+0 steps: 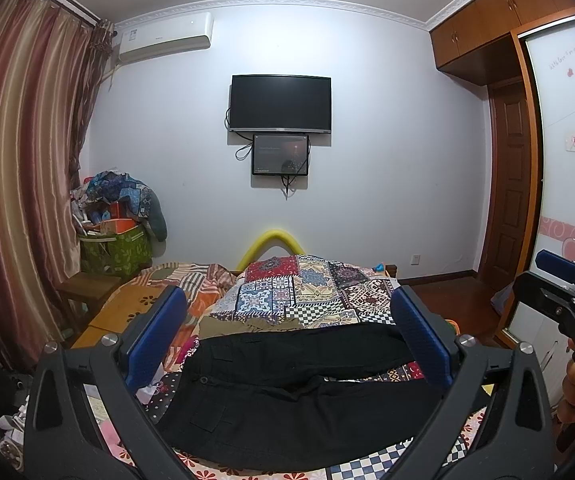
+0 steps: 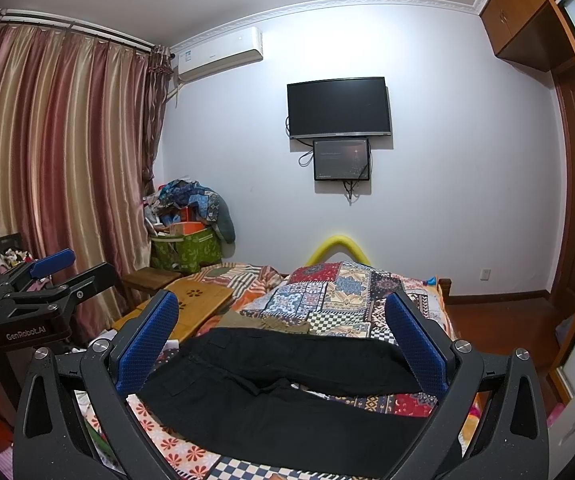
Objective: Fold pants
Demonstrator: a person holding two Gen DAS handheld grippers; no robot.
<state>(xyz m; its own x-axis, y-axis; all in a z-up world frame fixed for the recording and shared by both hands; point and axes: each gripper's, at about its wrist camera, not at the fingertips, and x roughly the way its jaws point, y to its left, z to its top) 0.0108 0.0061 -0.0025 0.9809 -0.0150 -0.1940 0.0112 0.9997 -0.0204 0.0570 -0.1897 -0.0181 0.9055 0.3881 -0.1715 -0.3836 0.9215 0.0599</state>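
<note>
We hold our left gripper (image 1: 287,334) with its blue pads spread wide, gripping nothing; our right gripper (image 2: 283,338) is spread just as wide and equally bare. Both hover above the black pants (image 1: 299,392), which lie flat across the near end of the bed (image 2: 335,300), legs slightly parted, on a patchwork quilt (image 1: 307,288). An olive garment (image 2: 263,322) sits just behind the pants. Farther off, a wall television (image 1: 280,103), striped curtains (image 2: 59,152) and a heaped green box (image 1: 115,250).
</note>
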